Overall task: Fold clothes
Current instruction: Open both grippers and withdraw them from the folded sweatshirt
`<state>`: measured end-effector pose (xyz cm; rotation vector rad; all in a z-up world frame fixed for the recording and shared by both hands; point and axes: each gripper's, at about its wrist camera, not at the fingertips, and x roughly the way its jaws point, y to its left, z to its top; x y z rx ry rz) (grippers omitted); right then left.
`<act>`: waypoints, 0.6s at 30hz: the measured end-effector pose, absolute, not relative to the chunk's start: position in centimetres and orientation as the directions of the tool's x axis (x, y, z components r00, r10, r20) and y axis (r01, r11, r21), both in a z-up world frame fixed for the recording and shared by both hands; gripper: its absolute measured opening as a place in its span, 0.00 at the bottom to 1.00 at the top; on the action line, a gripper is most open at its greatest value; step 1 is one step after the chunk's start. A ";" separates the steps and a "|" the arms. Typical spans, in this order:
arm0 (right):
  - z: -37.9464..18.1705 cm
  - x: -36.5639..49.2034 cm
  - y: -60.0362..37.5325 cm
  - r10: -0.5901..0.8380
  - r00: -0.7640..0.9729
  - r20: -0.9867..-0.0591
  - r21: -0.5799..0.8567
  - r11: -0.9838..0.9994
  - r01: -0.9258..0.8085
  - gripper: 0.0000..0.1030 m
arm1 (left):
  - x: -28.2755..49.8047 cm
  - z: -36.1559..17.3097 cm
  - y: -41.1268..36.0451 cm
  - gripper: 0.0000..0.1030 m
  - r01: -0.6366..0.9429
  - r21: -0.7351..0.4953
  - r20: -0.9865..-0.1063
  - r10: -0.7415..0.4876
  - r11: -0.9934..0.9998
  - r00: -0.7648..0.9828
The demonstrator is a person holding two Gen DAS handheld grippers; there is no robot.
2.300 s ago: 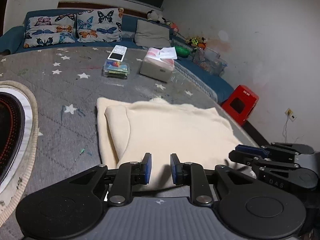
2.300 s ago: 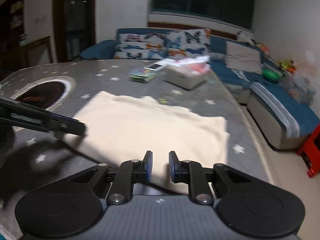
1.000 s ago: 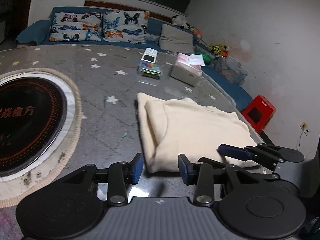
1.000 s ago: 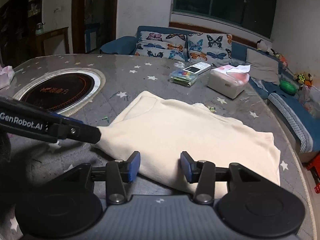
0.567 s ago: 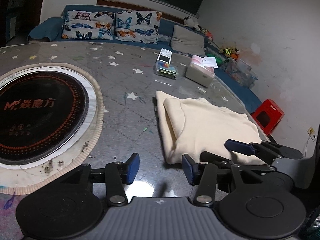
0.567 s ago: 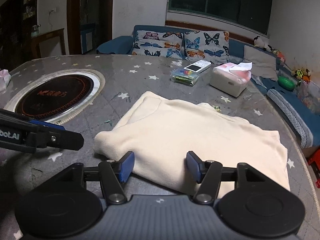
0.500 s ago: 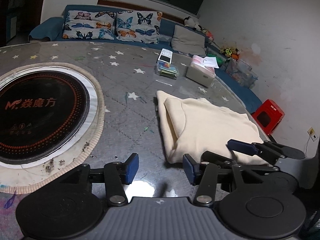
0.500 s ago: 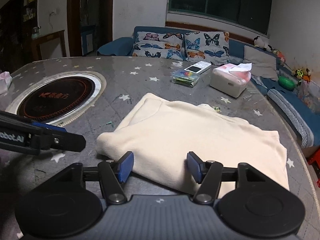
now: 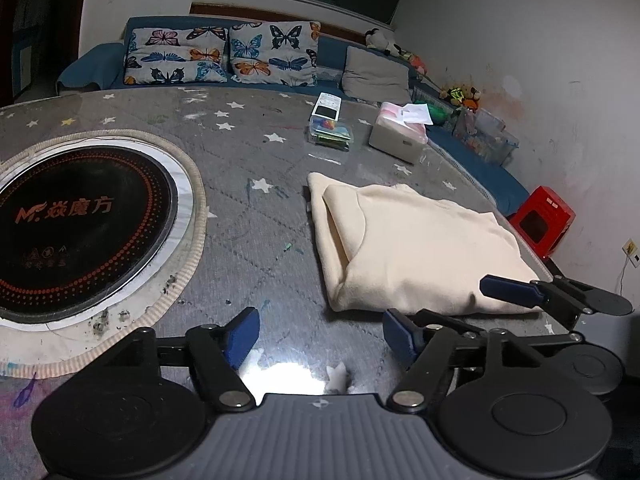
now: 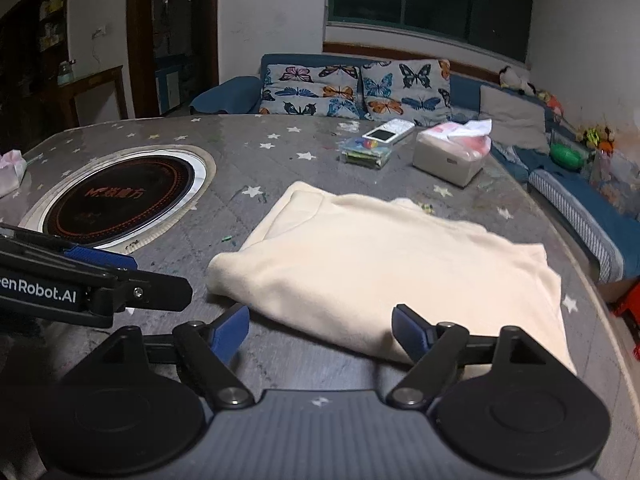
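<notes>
The cream garment (image 9: pixel 420 248) is lying folded into a thick rectangle on the grey star-patterned surface (image 9: pixel 248 184), to the right of the round black cooktop (image 9: pixel 76 224) and in front of the tissue box (image 9: pixel 400 136). Both tools are now sitting back from it: the left gripper (image 9: pixel 320 334) is hovering over bare surface just beside the near left corner of the fold, its jaws opening wide with nothing between them, and the right gripper (image 10: pixel 320 328) is hanging at the near edge, its jaws also opening wide, the cloth lying under them but not pinched. A second ago both pairs were much narrower and closer over the fabric, so the cloth is being let go and the fold is staying put. This fold looks finished; the garment is probably either done or waiting for one more halving.
</notes>
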<state>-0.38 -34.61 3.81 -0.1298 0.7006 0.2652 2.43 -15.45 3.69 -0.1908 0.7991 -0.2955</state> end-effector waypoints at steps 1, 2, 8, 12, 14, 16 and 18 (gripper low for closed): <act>3.8 -0.5 -34.7 0.194 0.733 -0.652 -0.027 0.960 -0.279 0.81 | 2.4 3.7 -15.5 0.74 0.187 -0.275 -0.675 -0.328 0.943 0.660; 3.8 -0.6 -34.7 0.189 0.734 -0.652 -0.029 0.962 -0.273 0.82 | 2.3 3.6 -15.5 0.76 0.186 -0.272 -0.675 -0.325 0.944 0.662; 3.7 -1.4 -35.0 0.167 0.738 -0.654 -0.028 0.969 -0.244 0.89 | 2.0 3.6 -15.5 0.85 0.184 -0.263 -0.678 -0.317 0.947 0.663; 3.6 -2.1 -35.1 0.147 0.737 -0.660 -0.029 0.975 -0.221 0.94 | 1.7 3.6 -15.3 0.89 0.178 -0.261 -0.675 -0.311 0.949 0.668; 3.6 -2.4 -35.2 0.140 0.737 -0.661 -0.028 0.977 -0.211 0.95 | 1.5 3.7 -15.2 0.91 0.176 -0.260 -0.675 -0.309 0.949 0.670; 3.6 -2.7 -35.3 0.133 0.737 -0.662 -0.027 0.979 -0.201 0.96 | 1.3 3.7 -15.1 0.93 0.174 -0.260 -0.674 -0.307 0.950 0.672; 3.5 -2.9 -35.4 0.123 0.739 -0.663 -0.028 0.982 -0.189 0.99 | 1.1 3.7 -15.1 0.94 0.172 -0.258 -0.673 -0.304 0.951 0.674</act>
